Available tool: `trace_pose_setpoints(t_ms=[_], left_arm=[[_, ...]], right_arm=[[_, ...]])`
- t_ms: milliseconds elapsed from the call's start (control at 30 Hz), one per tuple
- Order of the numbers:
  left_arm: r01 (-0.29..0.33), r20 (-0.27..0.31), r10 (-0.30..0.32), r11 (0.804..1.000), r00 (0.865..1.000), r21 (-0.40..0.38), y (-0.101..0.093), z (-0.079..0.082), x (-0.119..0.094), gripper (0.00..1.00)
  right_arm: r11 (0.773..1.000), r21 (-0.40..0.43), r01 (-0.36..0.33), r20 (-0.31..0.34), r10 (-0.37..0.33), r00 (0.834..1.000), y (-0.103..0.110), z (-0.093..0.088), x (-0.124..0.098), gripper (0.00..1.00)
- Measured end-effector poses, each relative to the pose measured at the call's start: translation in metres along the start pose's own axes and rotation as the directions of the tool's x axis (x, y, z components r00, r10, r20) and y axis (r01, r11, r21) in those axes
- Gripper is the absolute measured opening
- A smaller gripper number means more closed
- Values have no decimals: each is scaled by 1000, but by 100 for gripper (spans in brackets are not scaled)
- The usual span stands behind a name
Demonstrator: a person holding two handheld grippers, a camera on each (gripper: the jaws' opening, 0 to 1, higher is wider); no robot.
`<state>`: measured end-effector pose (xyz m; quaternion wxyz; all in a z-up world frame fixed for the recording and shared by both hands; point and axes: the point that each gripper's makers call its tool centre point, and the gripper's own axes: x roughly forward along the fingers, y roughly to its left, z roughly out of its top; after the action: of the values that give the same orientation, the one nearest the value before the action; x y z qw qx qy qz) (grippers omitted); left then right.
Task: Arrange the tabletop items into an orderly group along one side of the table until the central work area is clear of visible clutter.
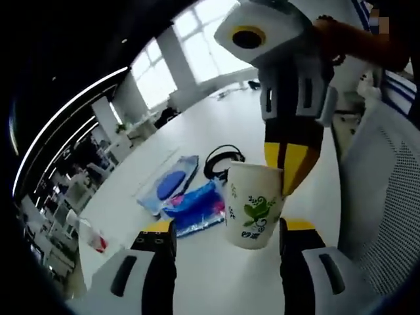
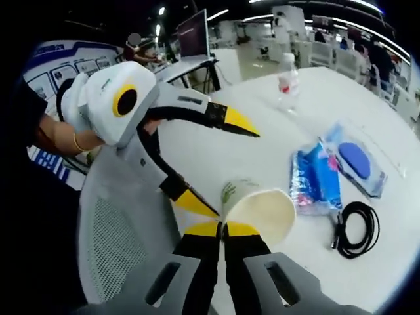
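Note:
A white paper cup [image 1: 252,205] with a green leaf print hangs by its rim from my right gripper [image 1: 287,172], which comes down from the upper right. In the right gripper view the jaws [image 2: 223,230] are shut on the near rim of the cup [image 2: 261,211], whose empty inside faces the camera. My left gripper [image 1: 226,231] is wide open, with the cup between its jaws, nearer the right one. From the right gripper view, the left gripper [image 2: 220,164] reaches in from the left, its lower fingertip [image 2: 197,202] close beside the cup.
On the white table [image 1: 216,275] lie a blue soft pack [image 1: 193,209] [image 2: 314,180], a clear pouch with a blue oval inside [image 1: 172,185] [image 2: 356,161] and a coiled black cable [image 1: 222,161] [image 2: 357,230]. A red-labelled bottle [image 1: 92,236] [image 2: 287,82] stands farther off. A white mesh chair [image 1: 387,190] [image 2: 125,230] is alongside.

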<state>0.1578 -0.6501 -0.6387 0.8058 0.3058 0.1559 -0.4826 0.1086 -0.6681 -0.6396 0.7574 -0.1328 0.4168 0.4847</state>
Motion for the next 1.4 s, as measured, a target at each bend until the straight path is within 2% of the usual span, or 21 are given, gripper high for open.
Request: trace_pose_setpoints(t_ms=[400, 567, 700, 1100, 1233, 1400], left_arm=[[37, -25, -35, 996, 999, 84, -9, 3, 7, 50], [58, -19, -56, 996, 998, 70, -12, 5, 8, 44], [65, -5, -65, 997, 998, 46, -12, 9, 9, 42], [68, -7, -68, 996, 998, 59, -15, 9, 10, 40], [63, 5, -63, 998, 998, 29, -14, 9, 9, 39], [54, 33, -52, 997, 998, -54, -12, 10, 6, 38]], right_arm=[[989, -150, 4, -45, -11, 999, 0, 5, 4, 0], [972, -236, 9, -26, -16, 1000, 2, 12, 3, 0], [945, -326, 9, -28, -18, 999, 5, 15, 3, 0], [940, -342, 4, -46, -21, 999, 5, 13, 4, 0], [958, -287, -2, -19, -4, 1000, 6, 18, 3, 0], [974, -228, -2, 32, 10, 999, 6, 24, -2, 1]])
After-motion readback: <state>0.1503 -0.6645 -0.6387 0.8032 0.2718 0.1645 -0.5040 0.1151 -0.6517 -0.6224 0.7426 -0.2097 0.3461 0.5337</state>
